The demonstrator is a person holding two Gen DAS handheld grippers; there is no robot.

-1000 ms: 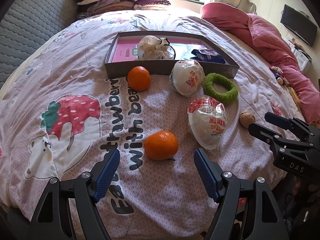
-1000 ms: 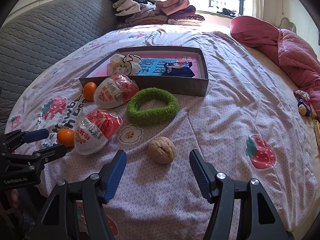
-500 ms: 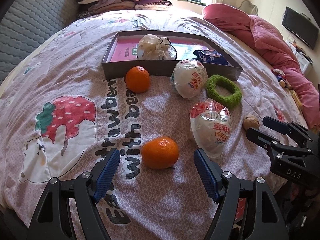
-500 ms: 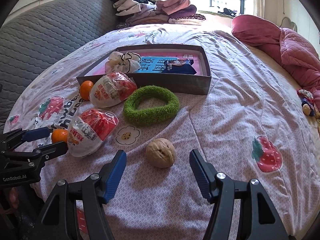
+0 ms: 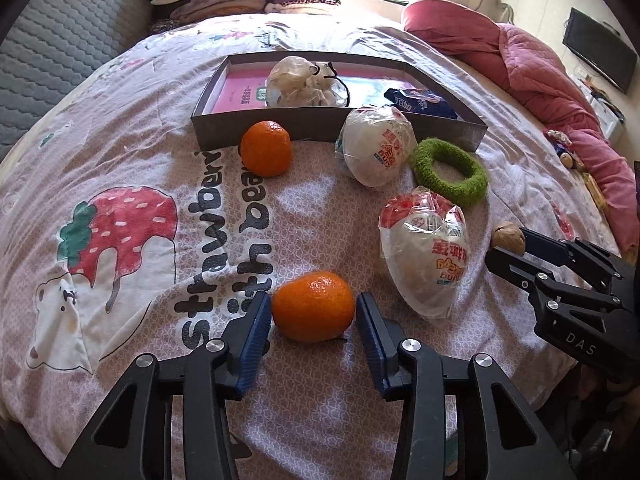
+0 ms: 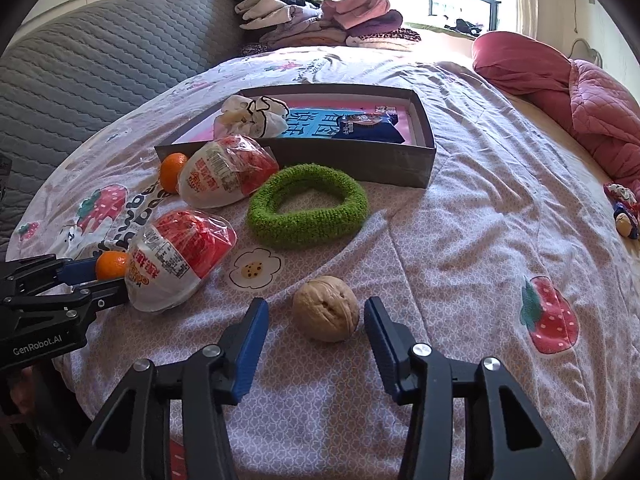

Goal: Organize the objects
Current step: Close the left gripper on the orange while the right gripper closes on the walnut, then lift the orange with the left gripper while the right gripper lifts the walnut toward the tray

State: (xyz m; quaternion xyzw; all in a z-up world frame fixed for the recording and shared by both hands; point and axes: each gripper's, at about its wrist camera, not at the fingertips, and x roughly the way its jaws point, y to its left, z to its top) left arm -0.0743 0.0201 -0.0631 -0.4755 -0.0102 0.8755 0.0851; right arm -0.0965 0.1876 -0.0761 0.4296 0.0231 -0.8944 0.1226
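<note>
My left gripper [image 5: 313,316] has its blue pads close on both sides of the near orange [image 5: 314,306] on the bedsheet; contact is not clear. My right gripper [image 6: 316,316] is open around a walnut [image 6: 326,308], with gaps on both sides. A second orange [image 5: 266,148], two wrapped snack packs [image 5: 376,146] [image 5: 426,256] and a green ring [image 5: 450,170] lie in front of the grey box [image 5: 256,130], which holds a white bag [image 5: 304,82] and a blue packet [image 5: 420,102].
All lies on a bed with a strawberry-print sheet [image 5: 120,220]. Folded clothes [image 6: 316,16] are stacked at the far end. A pink quilt [image 6: 580,104] lies at the right. A grey padded surface [image 6: 100,60] is at the left. A small toy [image 6: 624,212] sits by the right edge.
Both grippers moved forward and narrowed. The left now brackets the near orange; the right now brackets the walnut.
</note>
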